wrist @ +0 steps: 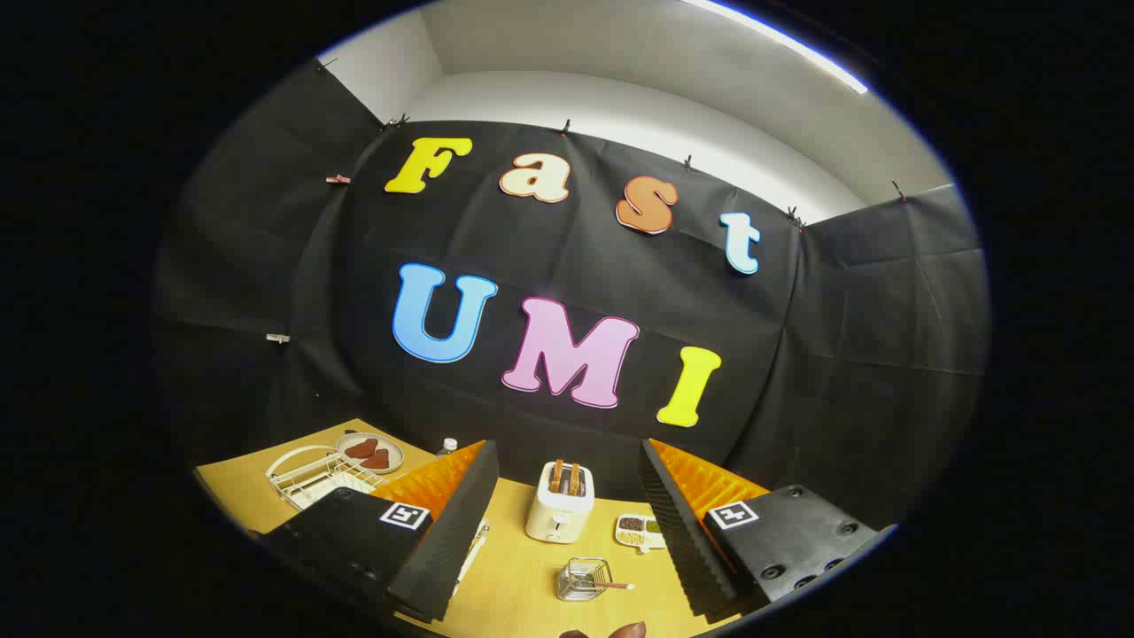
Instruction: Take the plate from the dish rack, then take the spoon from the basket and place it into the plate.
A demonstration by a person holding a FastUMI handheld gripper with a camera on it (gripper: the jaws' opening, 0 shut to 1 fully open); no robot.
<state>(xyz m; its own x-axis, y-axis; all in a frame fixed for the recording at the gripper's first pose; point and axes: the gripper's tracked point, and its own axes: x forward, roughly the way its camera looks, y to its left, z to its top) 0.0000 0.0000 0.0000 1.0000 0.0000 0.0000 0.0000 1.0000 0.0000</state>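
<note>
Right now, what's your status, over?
Tool open, empty. Spoon in basket between fingers. Dish rack off left. Toaster beyond basket.

Your gripper (567, 523) hangs wide open, tilted a little, its two ridged fingers (447, 532) spread well apart with nothing pressed between them. A fingertip (620, 631) of yours shows just below.

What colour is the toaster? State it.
White, with brown slices in its slots; the gripper view shows the toaster between the open fingers.
</note>
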